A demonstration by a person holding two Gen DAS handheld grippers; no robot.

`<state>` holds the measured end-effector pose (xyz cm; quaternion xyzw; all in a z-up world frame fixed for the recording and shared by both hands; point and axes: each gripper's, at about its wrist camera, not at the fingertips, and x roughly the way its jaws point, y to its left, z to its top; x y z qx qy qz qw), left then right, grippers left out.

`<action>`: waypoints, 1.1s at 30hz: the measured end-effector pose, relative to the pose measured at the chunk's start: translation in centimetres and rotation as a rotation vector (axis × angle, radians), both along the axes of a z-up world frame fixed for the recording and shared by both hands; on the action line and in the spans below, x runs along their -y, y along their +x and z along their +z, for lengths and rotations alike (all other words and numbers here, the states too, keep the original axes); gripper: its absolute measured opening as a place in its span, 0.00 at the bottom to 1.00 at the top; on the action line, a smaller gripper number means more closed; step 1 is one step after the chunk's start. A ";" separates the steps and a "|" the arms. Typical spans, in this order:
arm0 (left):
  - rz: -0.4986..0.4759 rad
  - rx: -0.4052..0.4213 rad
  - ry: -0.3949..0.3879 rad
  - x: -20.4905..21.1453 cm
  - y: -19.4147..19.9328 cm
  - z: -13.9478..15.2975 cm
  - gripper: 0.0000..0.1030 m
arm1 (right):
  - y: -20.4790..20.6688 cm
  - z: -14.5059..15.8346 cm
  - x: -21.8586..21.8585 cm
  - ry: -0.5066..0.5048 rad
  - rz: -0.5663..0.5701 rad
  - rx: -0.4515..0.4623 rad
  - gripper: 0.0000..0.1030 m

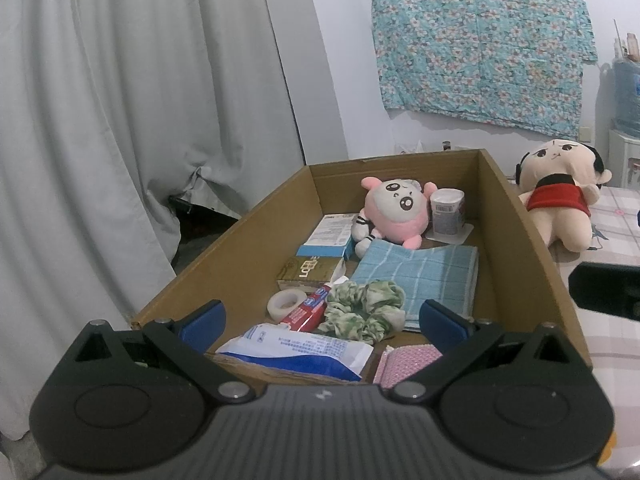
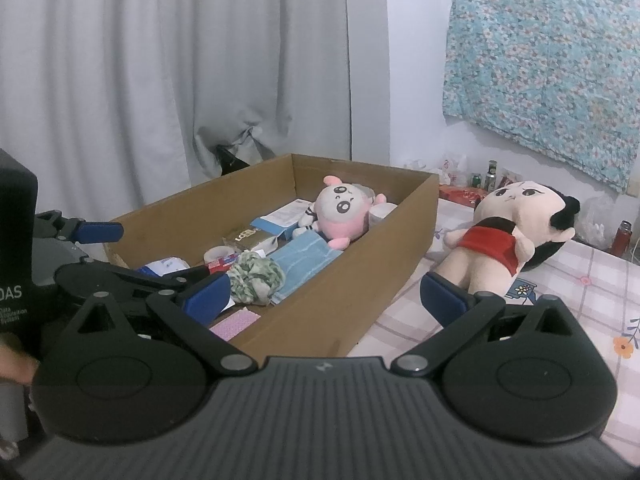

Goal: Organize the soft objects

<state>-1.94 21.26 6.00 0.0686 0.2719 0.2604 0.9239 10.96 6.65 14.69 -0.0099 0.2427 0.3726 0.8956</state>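
A cardboard box holds a pink plush, a folded blue towel, a green scrunchie and a pink pouch. A large doll in a red shirt lies on the bed right of the box. My left gripper is open and empty over the box's near end. My right gripper is open and empty over the box's right wall.
The box also holds small cartons, a tape roll, a red tube, a wipes pack and a cup. A grey curtain hangs at left. The bed has a checked sheet.
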 end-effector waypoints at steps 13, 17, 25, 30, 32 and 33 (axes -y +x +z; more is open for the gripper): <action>0.001 -0.004 0.002 -0.1 0.1 -0.1 1.00 | -0.1 0.0 0.0 0.003 -0.005 0.000 0.99; 0.001 -0.004 0.000 -0.1 0.1 -0.1 1.00 | -0.1 0.0 0.0 0.002 -0.004 0.001 0.99; -0.001 -0.005 -0.004 -0.1 0.2 -0.1 1.00 | -0.1 0.0 0.0 0.003 -0.007 0.003 0.99; -0.005 -0.006 0.005 0.1 0.2 -0.1 1.00 | 0.1 0.1 0.2 0.008 -0.006 0.004 0.99; -0.004 -0.006 0.007 0.2 0.2 -0.1 1.00 | 0.1 0.1 0.2 0.005 -0.006 0.006 0.99; -0.004 -0.006 0.006 0.2 0.2 -0.1 1.00 | 0.1 0.1 0.2 0.006 -0.006 0.005 0.99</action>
